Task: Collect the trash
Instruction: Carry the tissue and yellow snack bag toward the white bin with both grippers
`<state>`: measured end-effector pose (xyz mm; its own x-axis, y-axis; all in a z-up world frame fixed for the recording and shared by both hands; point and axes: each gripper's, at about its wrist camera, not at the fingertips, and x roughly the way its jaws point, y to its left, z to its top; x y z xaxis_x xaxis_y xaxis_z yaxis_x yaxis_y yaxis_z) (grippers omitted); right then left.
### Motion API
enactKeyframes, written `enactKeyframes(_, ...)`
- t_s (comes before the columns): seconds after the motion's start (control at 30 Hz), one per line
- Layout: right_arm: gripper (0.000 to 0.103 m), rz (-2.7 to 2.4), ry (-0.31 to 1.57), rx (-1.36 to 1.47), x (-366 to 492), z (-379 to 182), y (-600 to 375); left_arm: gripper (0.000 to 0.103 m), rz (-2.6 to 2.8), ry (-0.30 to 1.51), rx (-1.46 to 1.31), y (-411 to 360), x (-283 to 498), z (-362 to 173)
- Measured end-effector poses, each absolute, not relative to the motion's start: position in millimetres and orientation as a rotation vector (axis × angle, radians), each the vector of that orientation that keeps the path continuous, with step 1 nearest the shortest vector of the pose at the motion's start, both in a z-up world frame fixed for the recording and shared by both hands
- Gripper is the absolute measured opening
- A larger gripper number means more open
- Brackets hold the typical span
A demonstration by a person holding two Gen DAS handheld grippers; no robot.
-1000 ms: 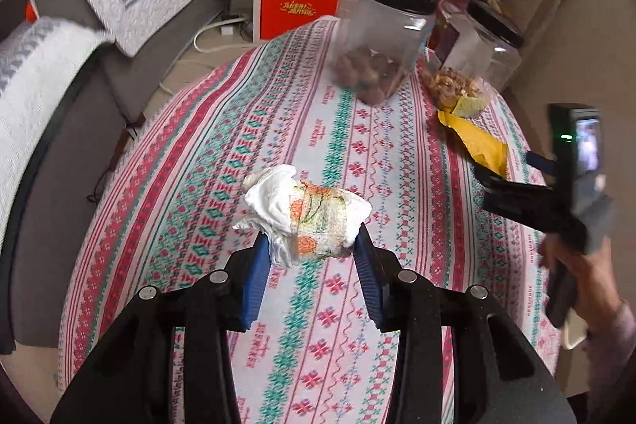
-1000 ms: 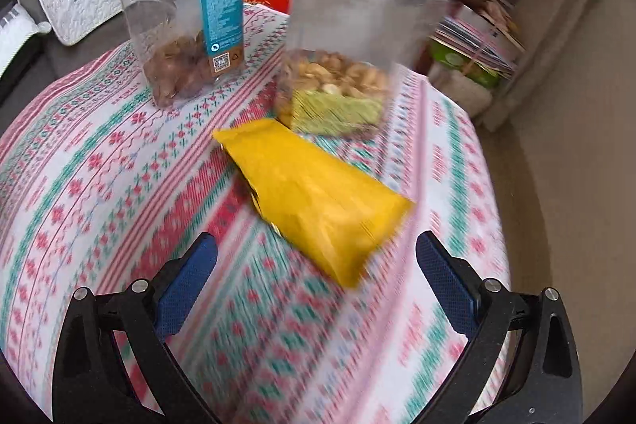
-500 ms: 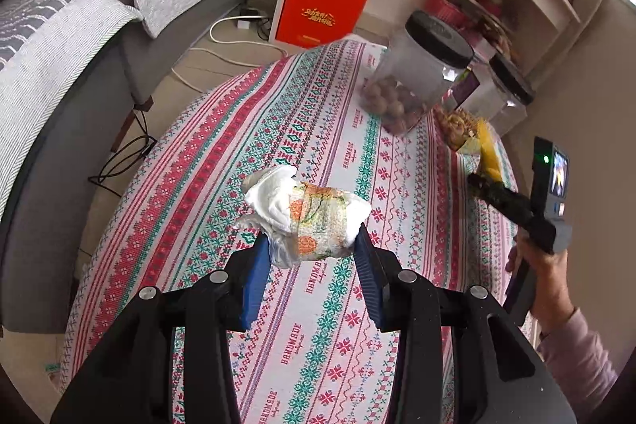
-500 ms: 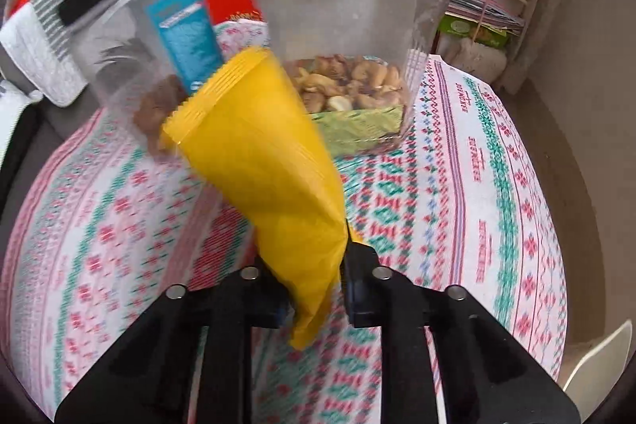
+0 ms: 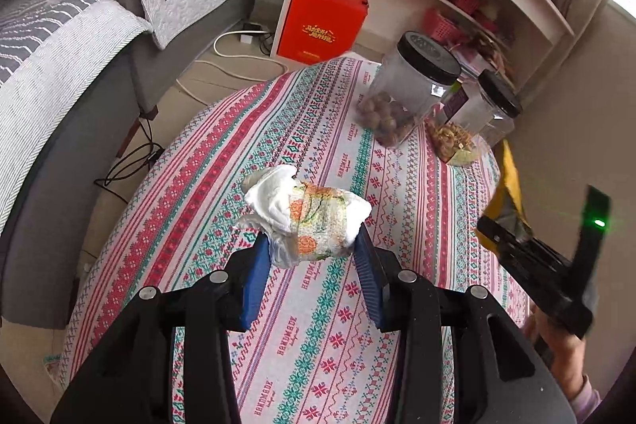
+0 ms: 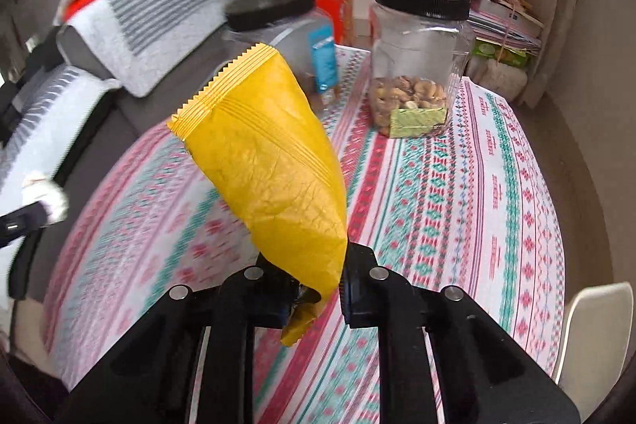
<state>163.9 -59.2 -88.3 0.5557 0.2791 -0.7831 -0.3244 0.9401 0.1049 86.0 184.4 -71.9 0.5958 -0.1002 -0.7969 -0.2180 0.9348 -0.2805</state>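
Now left hand-held gripper (image 5: 312, 257) is clamped on a rolled-up diaper (image 5: 306, 215), held above the desk (image 5: 222, 177) w/ patterned cloth. Right hand-held gripper (image 6: 314, 289) pinches a yellow snack wrapper (image 6: 274, 161), also off the desk, w/ two nut jars (image 6: 417, 66) behind.

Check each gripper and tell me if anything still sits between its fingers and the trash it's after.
Nothing does. The left gripper is already clamped on the wadded tissue, and the right gripper pinches the yellow wrapper. Both are lifted off the tablecloth. No bin is visible.
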Motion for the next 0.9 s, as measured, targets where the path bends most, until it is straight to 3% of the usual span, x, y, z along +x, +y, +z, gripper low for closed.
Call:
enactKeyframes(0.33, 0.017, 0.400, 0.884, -0.026, 110.0, -62.2, -87.3, 0.041, 0.068, 0.917, -0.345, 162.7, 79.7, -68.1)
enactKeyframes(0.9, 0.017, 0.306, 0.846, 0.080, 98.5, -64.8, -149.2, 0.041, 0.005, 0.895, -0.258, 100.1, 94.7, -62.9)
